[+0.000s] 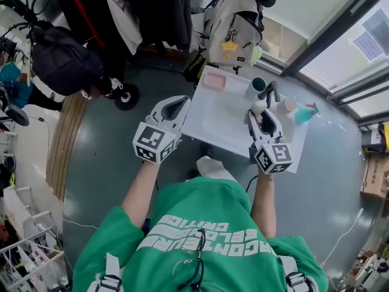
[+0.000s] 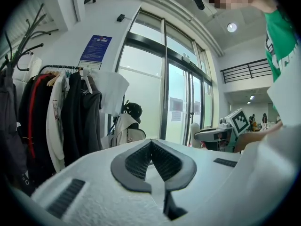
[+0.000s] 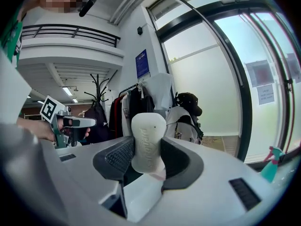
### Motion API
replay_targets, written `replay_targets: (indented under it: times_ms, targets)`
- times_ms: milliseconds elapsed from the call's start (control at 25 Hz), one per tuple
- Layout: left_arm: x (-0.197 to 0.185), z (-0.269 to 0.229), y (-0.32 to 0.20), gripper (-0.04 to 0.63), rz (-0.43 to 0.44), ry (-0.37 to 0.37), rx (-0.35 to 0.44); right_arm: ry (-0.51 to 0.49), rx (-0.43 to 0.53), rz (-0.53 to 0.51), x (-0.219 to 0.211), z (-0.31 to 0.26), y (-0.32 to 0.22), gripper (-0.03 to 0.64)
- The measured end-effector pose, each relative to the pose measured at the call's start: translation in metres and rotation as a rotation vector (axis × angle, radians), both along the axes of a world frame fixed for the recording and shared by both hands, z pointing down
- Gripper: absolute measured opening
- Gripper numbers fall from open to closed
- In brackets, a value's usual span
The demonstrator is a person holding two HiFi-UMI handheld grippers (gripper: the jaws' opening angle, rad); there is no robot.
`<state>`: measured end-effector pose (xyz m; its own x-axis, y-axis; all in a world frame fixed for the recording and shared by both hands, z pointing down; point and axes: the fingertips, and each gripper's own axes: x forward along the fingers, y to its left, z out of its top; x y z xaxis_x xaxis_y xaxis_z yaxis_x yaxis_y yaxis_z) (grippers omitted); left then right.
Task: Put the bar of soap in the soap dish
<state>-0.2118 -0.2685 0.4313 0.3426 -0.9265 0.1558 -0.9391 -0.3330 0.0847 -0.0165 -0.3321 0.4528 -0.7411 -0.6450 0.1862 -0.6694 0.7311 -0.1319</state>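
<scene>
A white oval bar of soap (image 3: 148,138) is clamped upright between the jaws of the right gripper (image 3: 146,149), with embossed lettering seen on its face; the lettering cannot be read. In the head view the right gripper (image 1: 259,117) is held over the near right part of the white rectangular table (image 1: 219,117). The pink rectangular soap dish (image 1: 214,81) is set at the table's far left corner, well apart from the held soap.

The left gripper (image 2: 151,144) is seen with its jaws pressed together at the tips, nothing between them. In the head view the left gripper (image 1: 180,101) is held just beside the table's left edge, over the grey floor (image 1: 103,157).

A dark green cup (image 1: 258,84) is placed at the table's far right side, and a teal spray bottle (image 1: 304,114) lies further right; the bottle (image 3: 270,168) is also caught at the lower right of the right gripper view. A white backpack (image 1: 234,26) is hung beyond the table. Dark and white garments on a coat rack (image 2: 70,107) are seen in the left gripper view. A green printed shirt (image 1: 200,230) is worn by the person.
</scene>
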Motion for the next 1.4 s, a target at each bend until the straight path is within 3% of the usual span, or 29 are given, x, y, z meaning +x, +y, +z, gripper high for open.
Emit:
replay_targets:
  times_ms: [440, 920, 1400]
  targets:
    - [-0.039, 0.011, -0.050, 0.008, -0.062, 0.013, -0.018, 0.039, -0.011, -0.074, -0.050, 0.011, -0.066, 0.179]
    - [-0.054, 0.025, -0.069, 0.008, -0.093, 0.021, -0.053, 0.079, -0.041, -0.134, -0.080, 0.031, -0.095, 0.179]
    - [-0.046, 0.047, -0.086, 0.008, -0.093, 0.024, -0.093, 0.246, -0.064, -0.218, -0.110, 0.088, -0.128, 0.179]
